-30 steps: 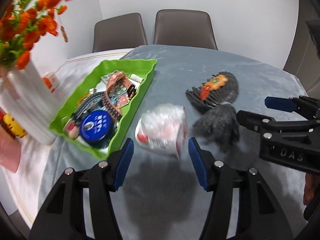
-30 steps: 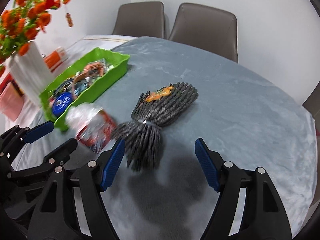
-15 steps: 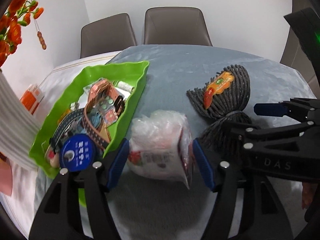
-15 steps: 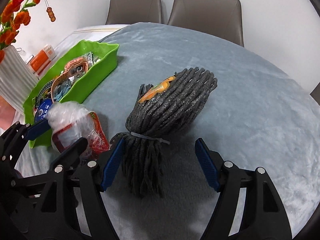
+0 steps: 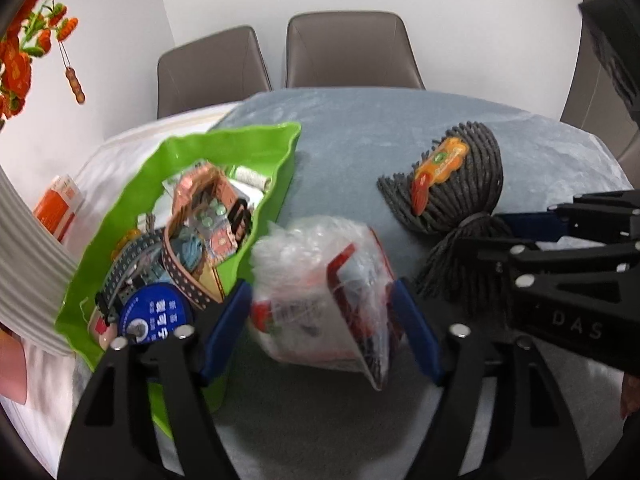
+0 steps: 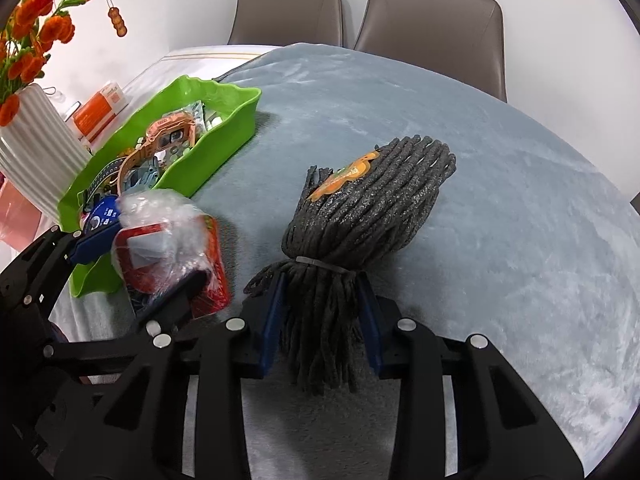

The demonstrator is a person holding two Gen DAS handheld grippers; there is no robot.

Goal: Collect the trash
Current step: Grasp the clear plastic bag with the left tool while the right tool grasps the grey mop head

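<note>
A crumpled clear plastic bag with red packaging [image 5: 320, 288] lies on the grey tablecloth beside a green tray [image 5: 280, 160]. My left gripper [image 5: 322, 316] has its blue pads on both sides of the bag, touching it. The bag also shows in the right wrist view [image 6: 168, 248]. A dark grey mop head with an orange label [image 6: 360, 208] lies to the right. My right gripper [image 6: 320, 316] is shut on the mop head's tied tassel end. The mop head shows in the left wrist view [image 5: 460, 184] too.
The green tray [image 6: 224, 136] holds several small items: a blue round tin [image 5: 156, 316], a strap and blister packs. A white ribbed vase with orange flowers [image 6: 32, 152] stands left of it. Two brown chairs [image 6: 432, 12] stand behind the table.
Both grippers moved forward and closed. The left pads came in against the plastic bag. The right pads closed from wide apart onto the mop head's tassel.
</note>
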